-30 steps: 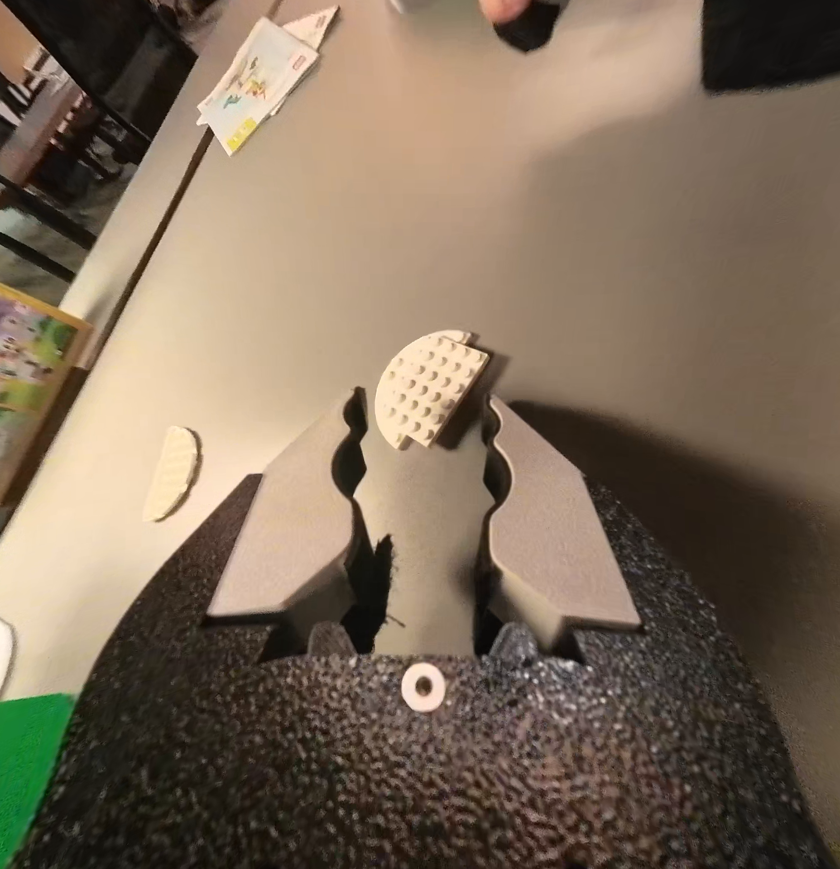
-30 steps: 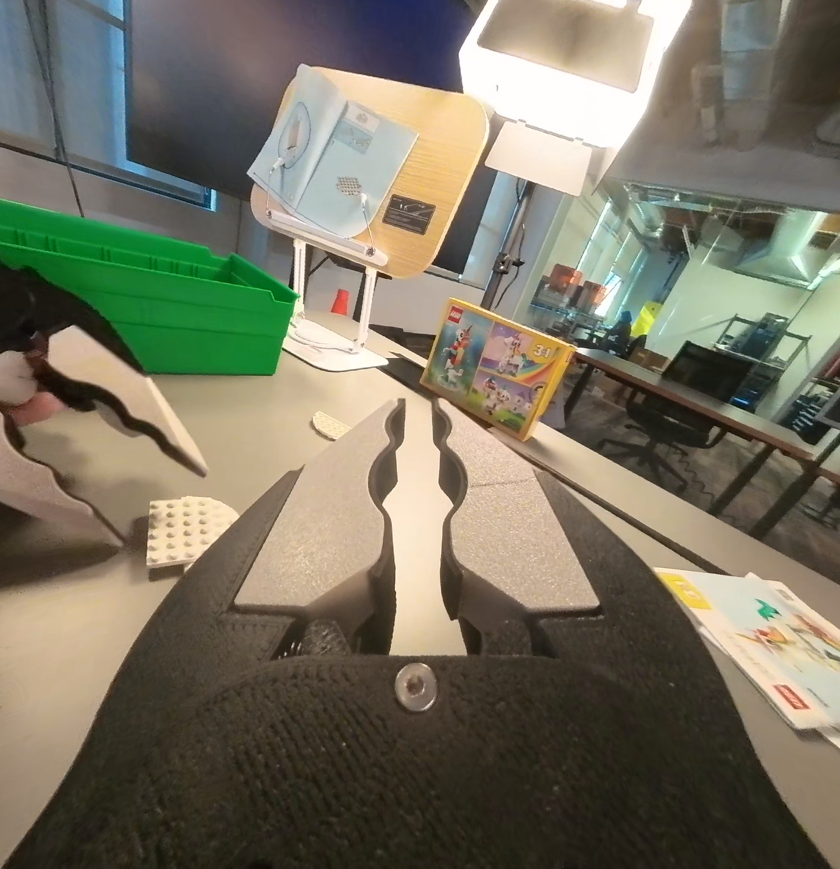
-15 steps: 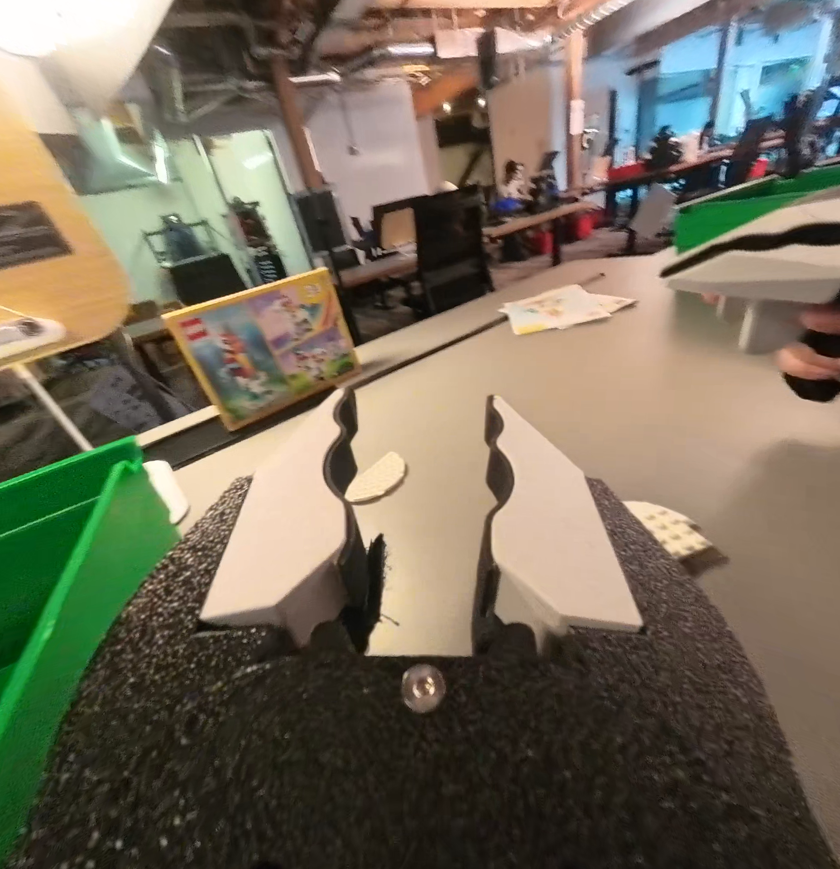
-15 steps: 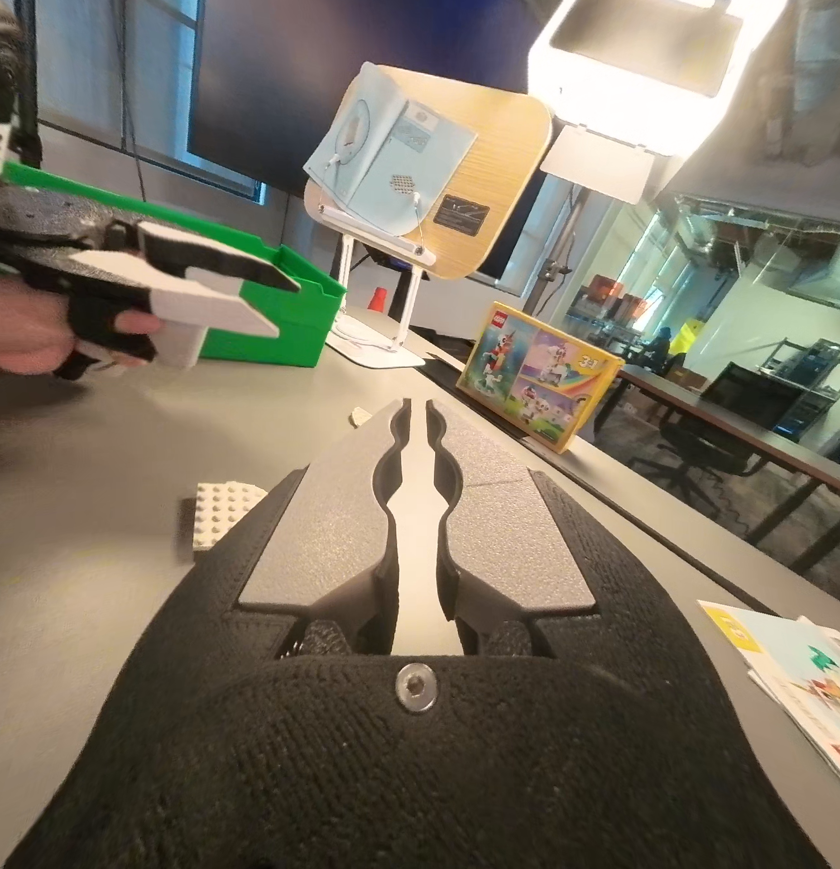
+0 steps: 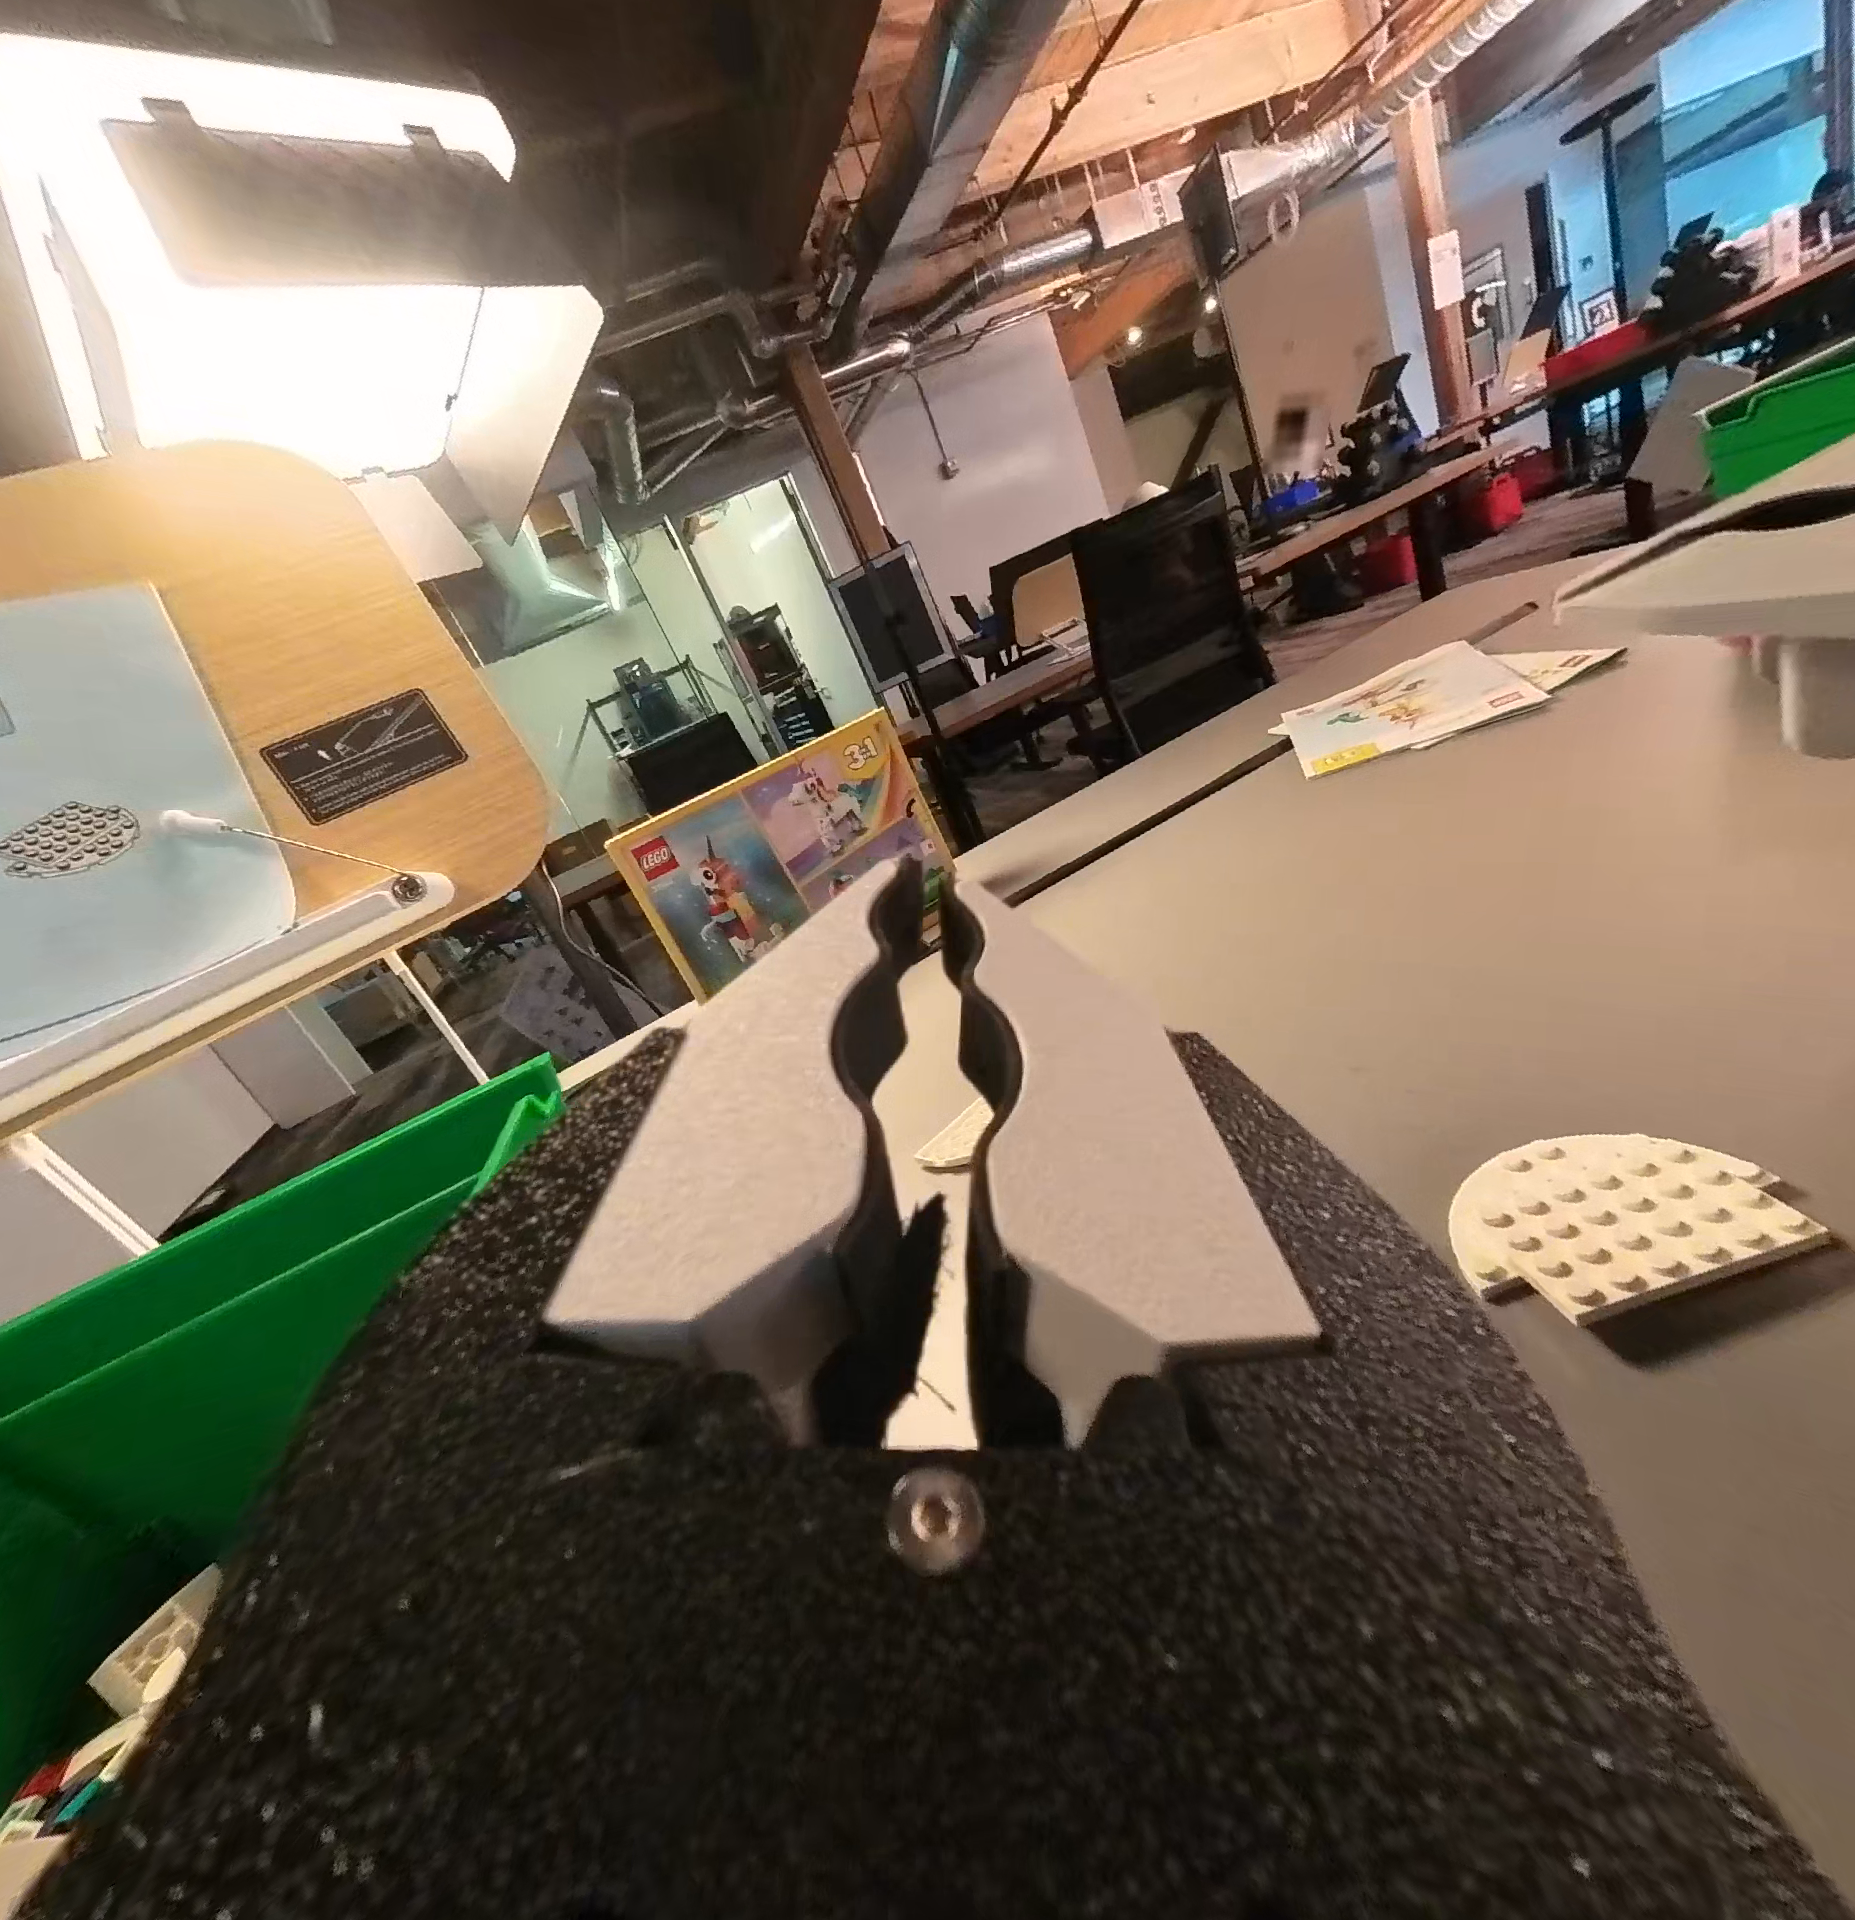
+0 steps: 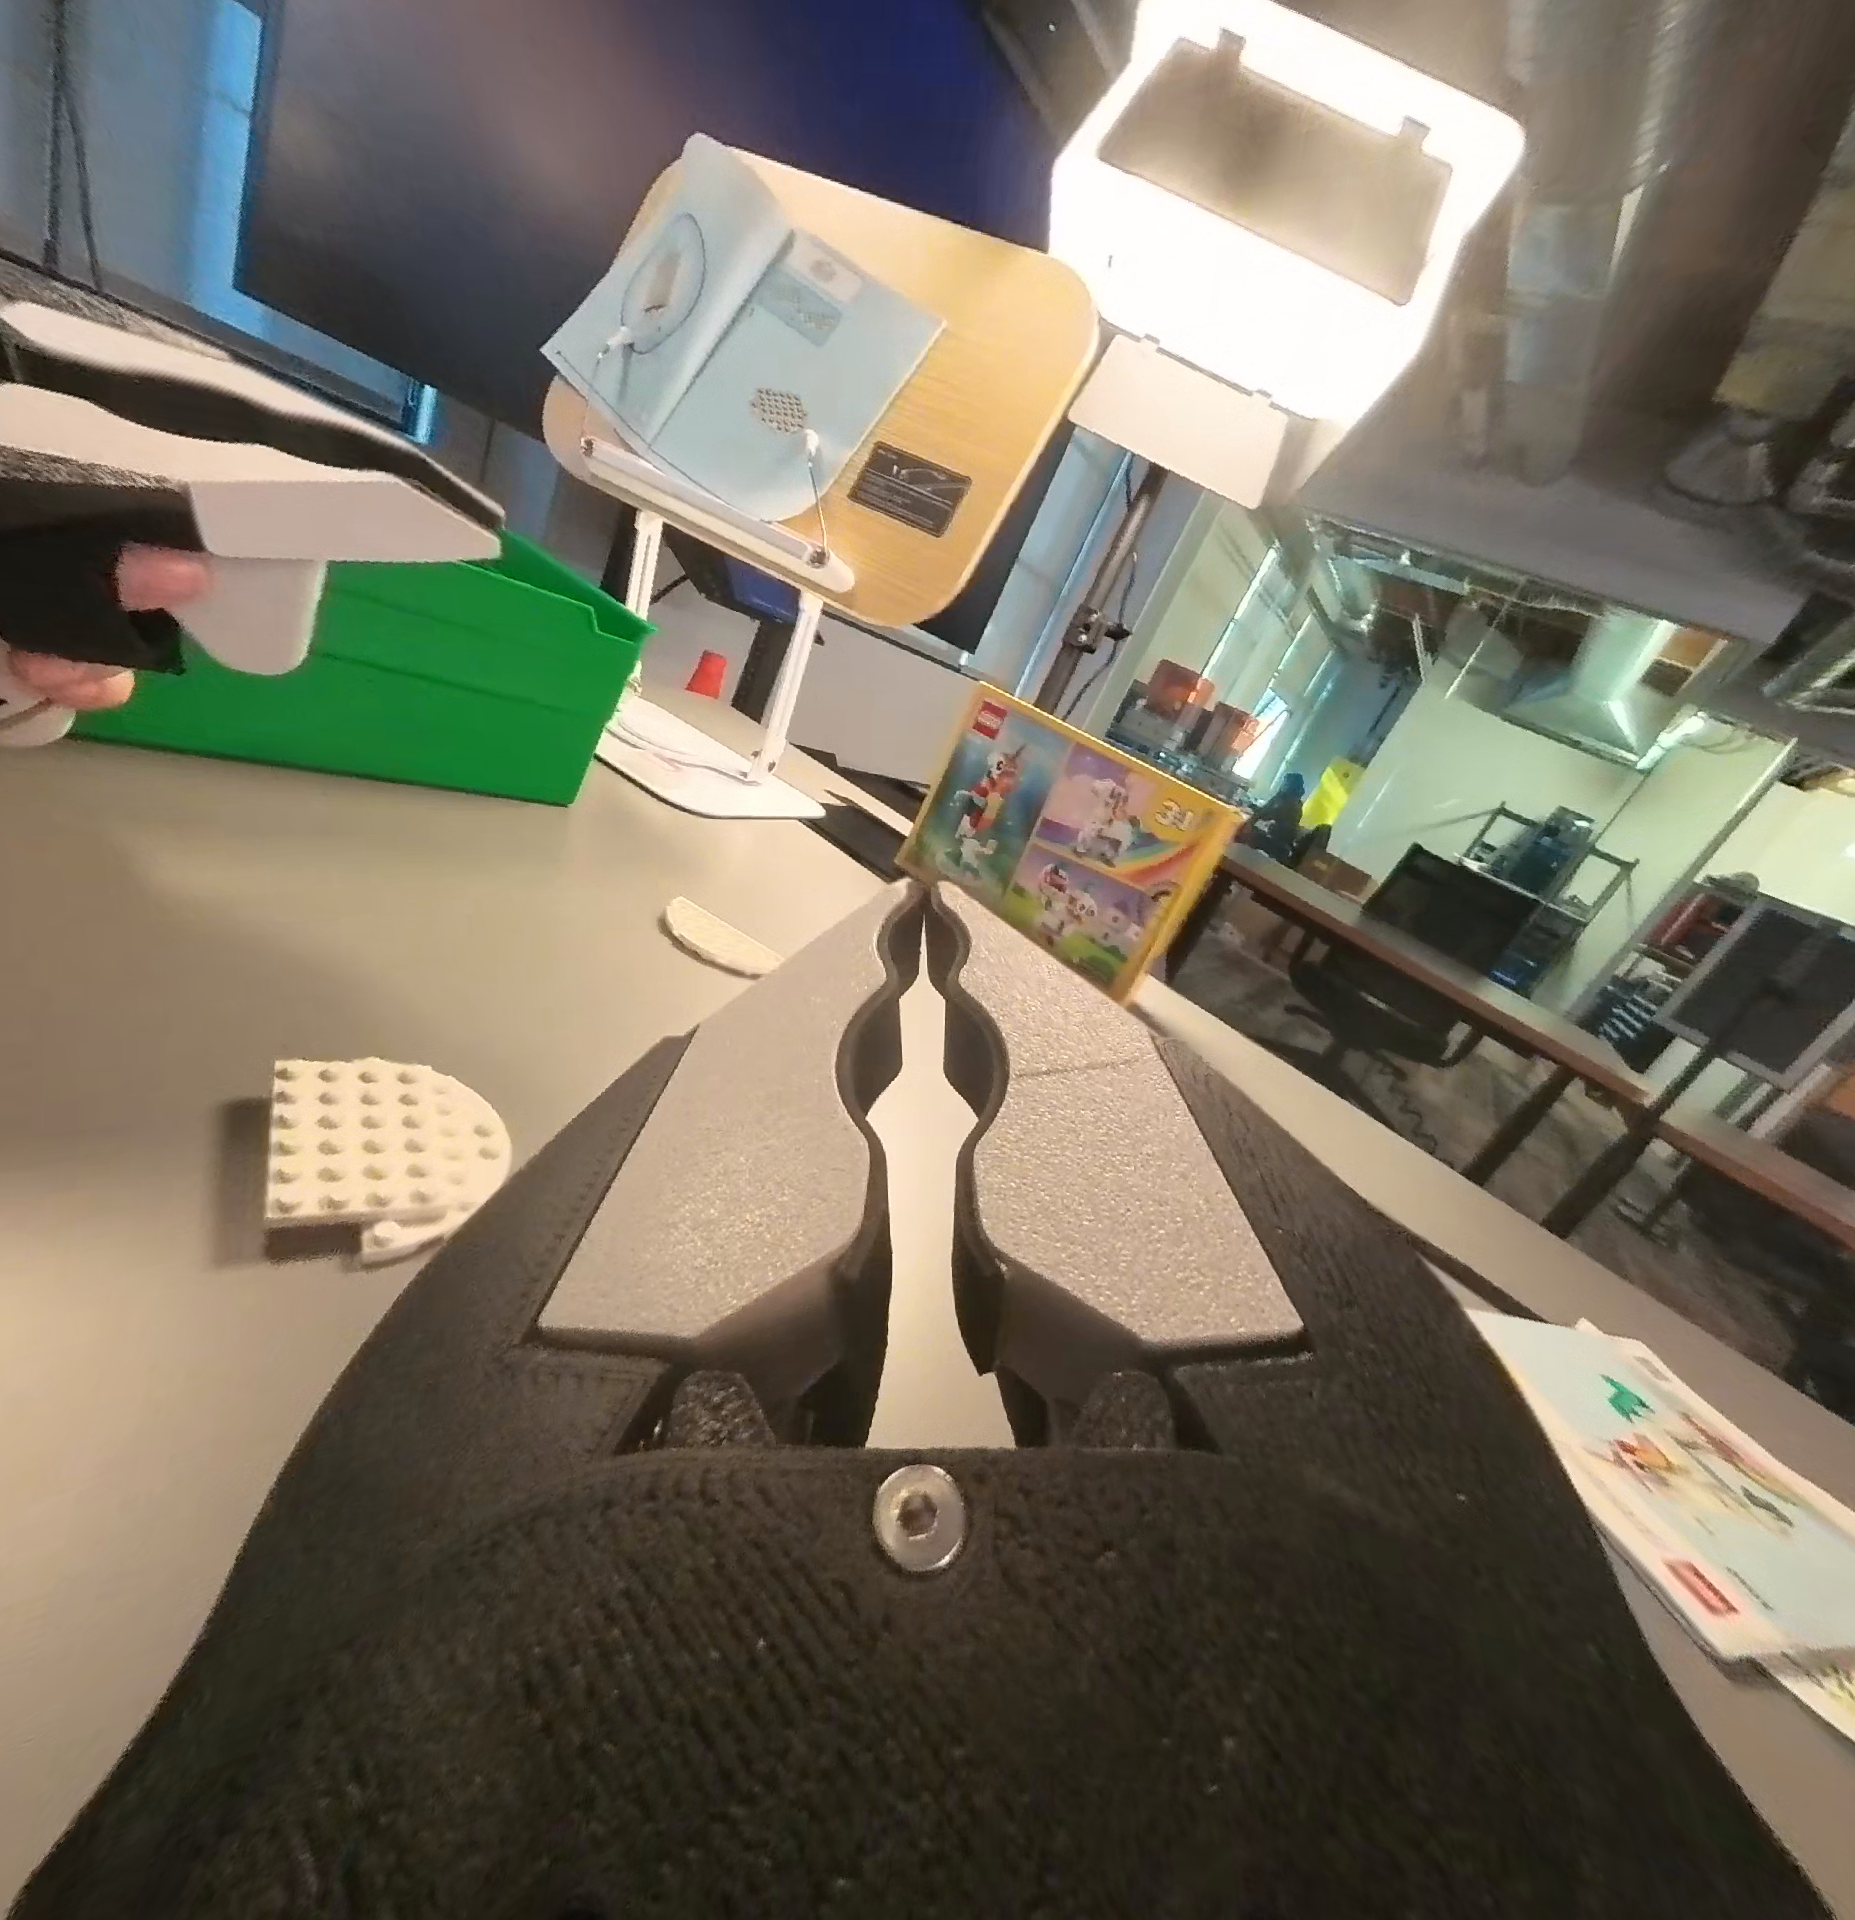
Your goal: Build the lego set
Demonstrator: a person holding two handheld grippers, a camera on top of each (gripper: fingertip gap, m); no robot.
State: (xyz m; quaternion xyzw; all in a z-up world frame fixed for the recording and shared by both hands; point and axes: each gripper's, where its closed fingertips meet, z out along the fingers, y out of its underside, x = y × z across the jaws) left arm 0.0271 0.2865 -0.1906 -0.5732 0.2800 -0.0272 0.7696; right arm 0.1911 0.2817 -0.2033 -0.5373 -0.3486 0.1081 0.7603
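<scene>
Grey table bearing a white half-round studded plate, lying flat. Beyond that plate, a smaller white curved piece; farther back a green bin, a white-footed book stand and a yellow set box. Well right of the plate, loose instruction booklets.

Ahead of me a bright light panel glared above a wooden stand on white legs, which stood at the far side of the grey bench. A small red cup sat just beside the stand's foot. Behind the stand I saw a big dark screen. Past the bench edge a black office chair was drawn up to a long brown table, and silver ducts ran under the timber ceiling beams
</scene>
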